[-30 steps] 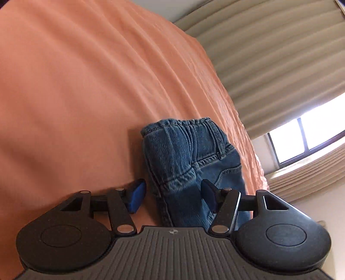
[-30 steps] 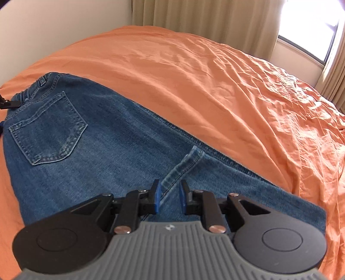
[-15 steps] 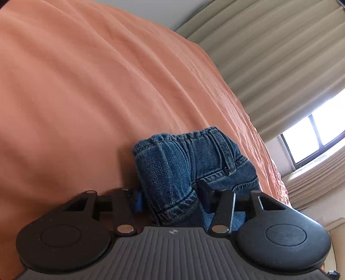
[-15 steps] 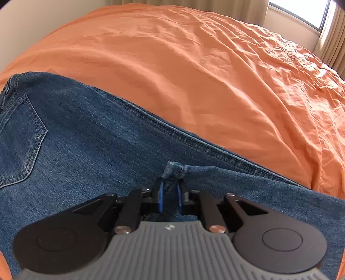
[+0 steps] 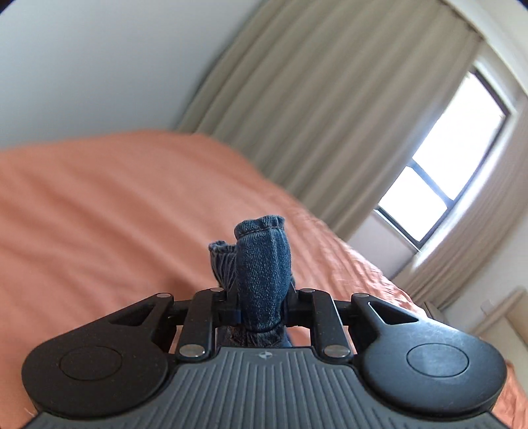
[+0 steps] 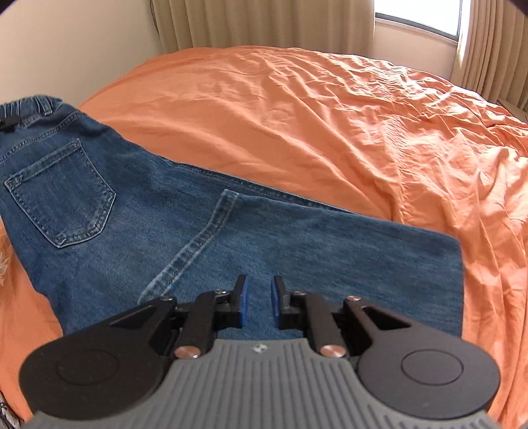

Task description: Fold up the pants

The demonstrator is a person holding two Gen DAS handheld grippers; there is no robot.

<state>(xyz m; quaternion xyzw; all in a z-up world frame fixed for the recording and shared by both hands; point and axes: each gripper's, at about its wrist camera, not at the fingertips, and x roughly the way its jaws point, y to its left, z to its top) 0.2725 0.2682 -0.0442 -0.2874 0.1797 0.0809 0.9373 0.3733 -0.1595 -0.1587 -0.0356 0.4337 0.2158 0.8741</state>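
Blue denim pants (image 6: 204,231) lie on the orange bedspread (image 6: 313,115), legs folded back so a hem (image 6: 211,227) rests near the back pocket (image 6: 62,194). My right gripper (image 6: 258,303) hovers just above the folded leg, jaws slightly apart and empty. My left gripper (image 5: 260,310) is shut on a bunched piece of the pants' waistband (image 5: 260,264), lifted off the bed; the gathered denim stands up between the fingers. The elastic waistband (image 6: 29,105) shows at the far left of the right wrist view.
The orange bedspread (image 5: 99,214) covers a wide bed. Beige curtains (image 5: 330,115) and a bright window (image 5: 445,171) stand behind it, with a white wall (image 5: 99,59) at the left. Curtains (image 6: 264,23) also line the far side in the right wrist view.
My left gripper closed on the waistband and lifted it, tilting upward. My right gripper let go of the leg hem, opened slightly and drew back; the hem now lies flat.
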